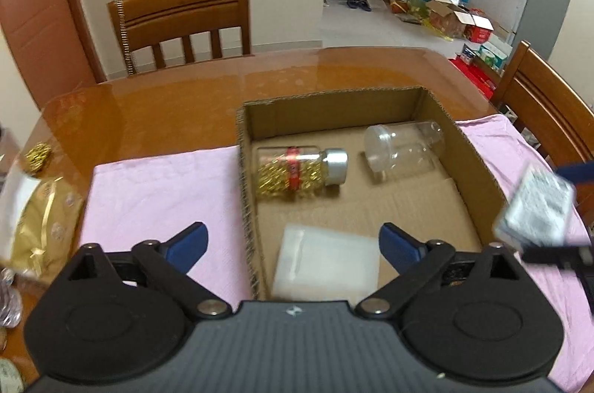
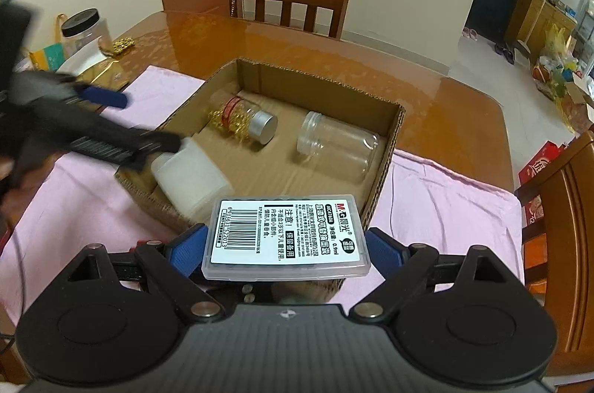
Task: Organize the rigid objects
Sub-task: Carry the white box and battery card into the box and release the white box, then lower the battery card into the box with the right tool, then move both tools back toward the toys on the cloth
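Our left gripper (image 1: 293, 246) hangs with jaws spread over the near left of the cardboard box (image 1: 471, 148), above a white bottle (image 1: 326, 263). Further right lie a gold-filled jar (image 1: 297, 170) and a clear jar (image 1: 402, 148). At the near right edge, our right gripper (image 2: 286, 246) clamps a labelled plastic case (image 2: 286, 237).
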Demonstrator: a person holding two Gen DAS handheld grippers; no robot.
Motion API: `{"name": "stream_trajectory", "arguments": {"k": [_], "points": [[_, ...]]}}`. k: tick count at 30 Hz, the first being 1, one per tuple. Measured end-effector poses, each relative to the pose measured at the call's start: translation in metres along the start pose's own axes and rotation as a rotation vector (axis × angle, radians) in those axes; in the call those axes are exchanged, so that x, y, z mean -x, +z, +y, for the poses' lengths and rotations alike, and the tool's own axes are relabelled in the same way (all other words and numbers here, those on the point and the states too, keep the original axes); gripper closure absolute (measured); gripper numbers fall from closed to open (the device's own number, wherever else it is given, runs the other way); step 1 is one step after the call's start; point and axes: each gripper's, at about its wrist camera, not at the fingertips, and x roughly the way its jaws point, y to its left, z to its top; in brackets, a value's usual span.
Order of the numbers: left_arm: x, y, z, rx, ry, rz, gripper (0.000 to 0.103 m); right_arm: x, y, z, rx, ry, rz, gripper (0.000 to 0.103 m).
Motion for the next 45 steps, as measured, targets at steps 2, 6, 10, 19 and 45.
{"name": "stream_trajectory", "arguments": {"k": [2,6,10,19,45], "points": [[0.01,-0.007,0.005,0.003,0.025,-0.003,0.004,-0.006,0.007,-0.002,-0.004,-0.006,-0.003,0.01],[0.025,-0.021,0.017,0.041,0.056,-0.001,0.004,-0.016,0.022,-0.006,-0.019,-0.009,-0.014,0.01],[0.034,-0.034,0.029,0.072,0.074,-0.007,0.004,-0.027,0.041,-0.009,-0.024,-0.02,-0.034,0.01],[0.035,-0.045,0.038,0.065,0.11,0.014,0.004,-0.033,0.063,-0.014,-0.055,-0.082,-0.094,0.0],[0.031,-0.099,0.012,0.094,0.082,0.057,0.003,-0.034,-0.084,0.023,-0.158,-0.156,0.04,0.0]]}}
